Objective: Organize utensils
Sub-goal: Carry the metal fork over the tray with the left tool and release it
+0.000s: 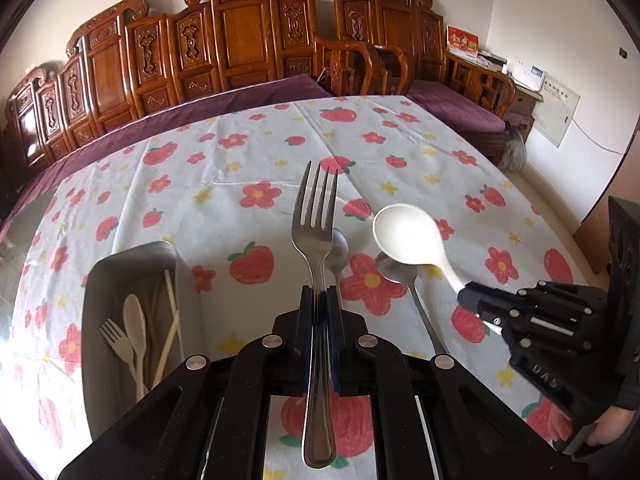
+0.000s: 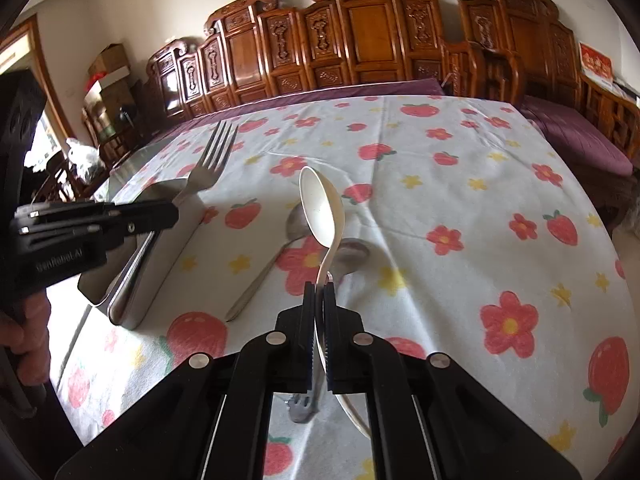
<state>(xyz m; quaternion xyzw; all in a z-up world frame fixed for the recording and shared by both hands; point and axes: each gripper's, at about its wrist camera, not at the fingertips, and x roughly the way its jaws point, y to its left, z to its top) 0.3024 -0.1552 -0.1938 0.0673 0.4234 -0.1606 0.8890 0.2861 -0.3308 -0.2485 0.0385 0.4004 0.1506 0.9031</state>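
Observation:
My left gripper (image 1: 320, 292) is shut on a metal fork (image 1: 316, 216), tines pointing forward, held above the table. It also shows in the right wrist view (image 2: 174, 208) with the fork (image 2: 210, 160) over the metal tray (image 2: 132, 308). My right gripper (image 2: 319, 286) is shut on a white plastic spoon (image 2: 322, 208), bowl forward; it shows in the left wrist view (image 1: 464, 292) with the spoon (image 1: 408, 236). Two metal spoons (image 1: 338, 252) (image 1: 400, 270) lie on the tablecloth below. The tray (image 1: 100, 280) holds a white fork, a white spoon and chopsticks (image 1: 172, 320).
The table has a white cloth with red flowers and strawberries (image 1: 240, 168). Carved wooden benches with purple cushions (image 1: 240, 32) stand behind and to the right. The table's left edge is near the tray.

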